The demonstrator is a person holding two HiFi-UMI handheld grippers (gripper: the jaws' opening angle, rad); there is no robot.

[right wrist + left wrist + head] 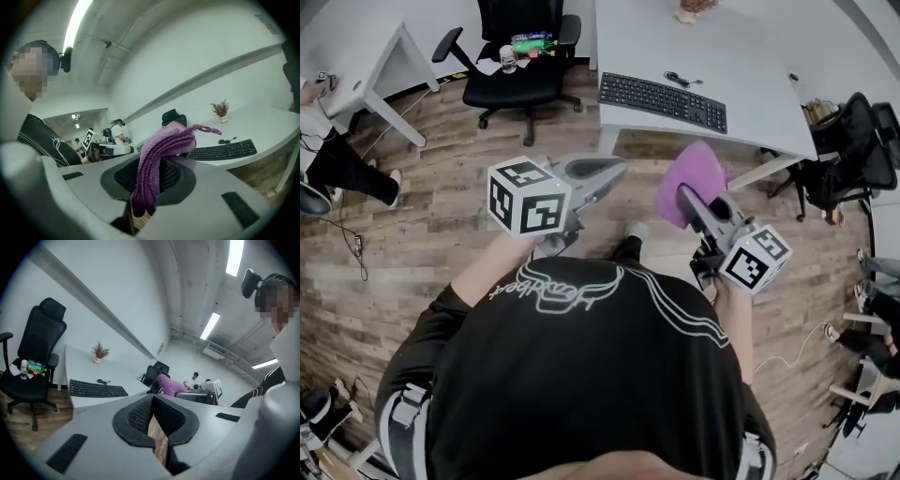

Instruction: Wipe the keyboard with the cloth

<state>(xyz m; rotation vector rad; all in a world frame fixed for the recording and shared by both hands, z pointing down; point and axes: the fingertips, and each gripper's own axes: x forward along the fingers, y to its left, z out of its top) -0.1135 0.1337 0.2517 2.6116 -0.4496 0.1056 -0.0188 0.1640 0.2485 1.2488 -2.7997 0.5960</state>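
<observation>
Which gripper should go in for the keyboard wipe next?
Right. The right gripper is clamped on the purple cloth, with the keyboard on the desk just ahead of it. The left gripper holds nothing, so it could not wipe.

Bright ceiling strip lights (pixel 234 256), soft shadows, strong fisheye distortion, dark vignetted corners

A black office chair (pixel 520 56) stands beside the white desk (pixel 759 66) (cup (pixel 507 59) and green bottle (pixel 532 43) on its seat); a small dried plant (pixel 99 351) sits on the desk.
</observation>
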